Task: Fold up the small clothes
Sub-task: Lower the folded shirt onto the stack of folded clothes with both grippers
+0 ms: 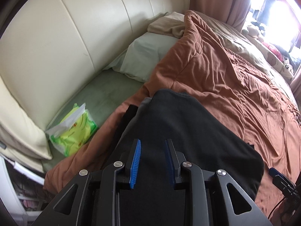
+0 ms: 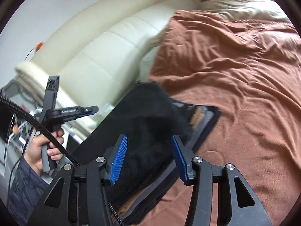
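Observation:
A black garment [image 1: 188, 131] lies in a thick fold on the brown duvet [image 1: 235, 75]. My left gripper [image 1: 152, 143] hovers just over its near part, blue pads apart, with only fabric showing below the gap. In the right wrist view the same black garment [image 2: 146, 116] rests on a flat dark piece with an orange print [image 2: 199, 116]. My right gripper [image 2: 148, 139] stands open above it, gripping nothing. A hand [image 2: 43, 150] holds the left gripper [image 2: 94, 110] at the left, side-on.
A cream padded headboard [image 1: 75, 37] runs along the left. A green and yellow packet [image 1: 75, 130] lies on the pale green sheet beside it. A pale pillow [image 1: 146, 56] and beige blanket [image 1: 169, 24] lie further back. A bright window [image 1: 278, 9] glares at top right.

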Motion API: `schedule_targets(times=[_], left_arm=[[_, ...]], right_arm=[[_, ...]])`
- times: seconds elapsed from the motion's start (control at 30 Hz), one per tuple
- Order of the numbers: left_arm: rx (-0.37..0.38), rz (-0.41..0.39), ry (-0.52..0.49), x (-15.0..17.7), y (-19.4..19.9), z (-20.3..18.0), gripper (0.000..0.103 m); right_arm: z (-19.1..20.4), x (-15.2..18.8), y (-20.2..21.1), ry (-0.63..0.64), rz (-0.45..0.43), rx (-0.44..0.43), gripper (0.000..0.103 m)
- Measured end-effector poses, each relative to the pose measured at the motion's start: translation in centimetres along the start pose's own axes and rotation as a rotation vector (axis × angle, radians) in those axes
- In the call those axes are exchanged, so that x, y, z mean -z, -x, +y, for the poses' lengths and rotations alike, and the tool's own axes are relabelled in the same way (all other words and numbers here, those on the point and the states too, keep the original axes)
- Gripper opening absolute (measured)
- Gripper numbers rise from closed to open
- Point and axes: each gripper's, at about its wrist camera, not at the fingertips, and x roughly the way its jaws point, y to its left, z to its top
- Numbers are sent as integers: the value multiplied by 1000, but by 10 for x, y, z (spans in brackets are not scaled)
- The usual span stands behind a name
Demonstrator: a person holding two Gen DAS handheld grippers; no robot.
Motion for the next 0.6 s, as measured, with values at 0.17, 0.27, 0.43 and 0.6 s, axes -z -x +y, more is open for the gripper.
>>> schedule_targets(times=[0.17, 0.27, 0.43, 0.6], left_arm=[[12, 28, 47, 21, 18, 11, 28], [6, 44, 61, 38, 26, 17, 28], [-28, 97, 123, 65, 29, 33, 28], [-67, 139, 138, 87, 28, 44, 28]], right_arm=[[30, 5, -6, 105, 71, -11, 47], [42, 7, -12, 144, 105, 2, 47], [63, 9, -28, 208, 171, 43, 47], [64, 15, -44, 234, 230, 108, 47]])
